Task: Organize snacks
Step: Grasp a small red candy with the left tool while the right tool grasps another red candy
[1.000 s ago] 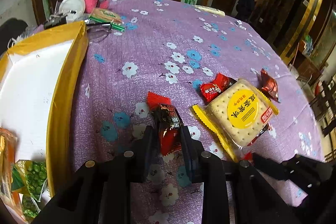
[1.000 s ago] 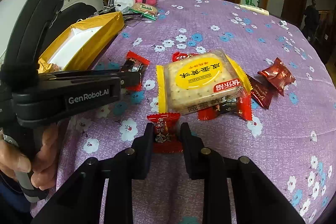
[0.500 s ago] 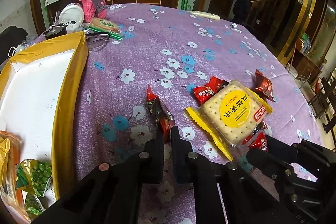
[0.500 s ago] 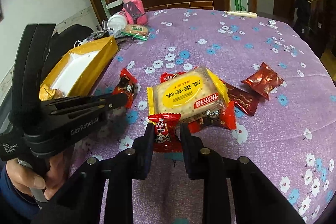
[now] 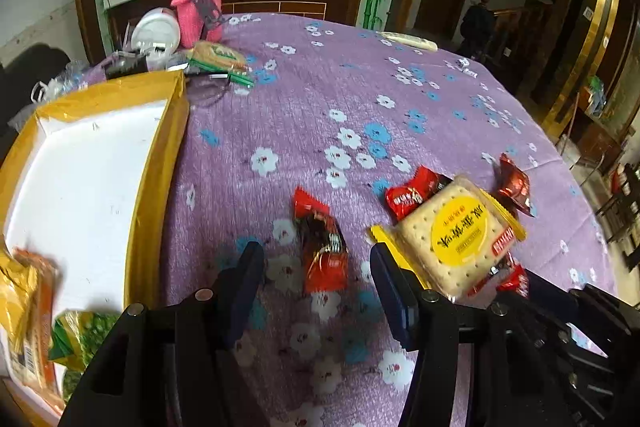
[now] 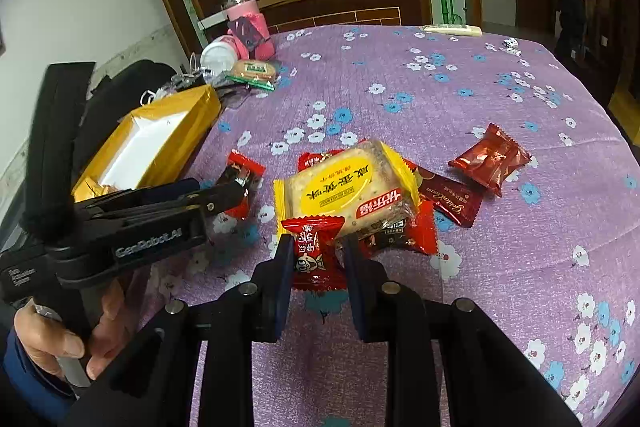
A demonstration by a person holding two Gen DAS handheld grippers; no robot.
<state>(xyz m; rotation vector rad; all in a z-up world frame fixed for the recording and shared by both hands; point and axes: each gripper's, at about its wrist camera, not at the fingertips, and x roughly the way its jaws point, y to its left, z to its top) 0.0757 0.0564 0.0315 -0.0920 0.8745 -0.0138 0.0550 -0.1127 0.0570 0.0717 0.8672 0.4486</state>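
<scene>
Centrally, red-and-black candy (image 5: 323, 247) lay on the purple floral tablecloth (image 5: 320, 107), loose between the just-opened jaws of the left gripper (image 5: 316, 267), right gripper (image 6: 316, 251) clamped on a red candy (image 6: 316, 253), cracker pack (image 6: 346, 189) just behind, yellow box (image 5: 160, 163) at left.

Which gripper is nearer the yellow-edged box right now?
Left. The left gripper, jaws just opened around a red-black candy lying on the cloth, sits beside the box. The right gripper grips a red candy past the cracker pack, farther off.
</scene>
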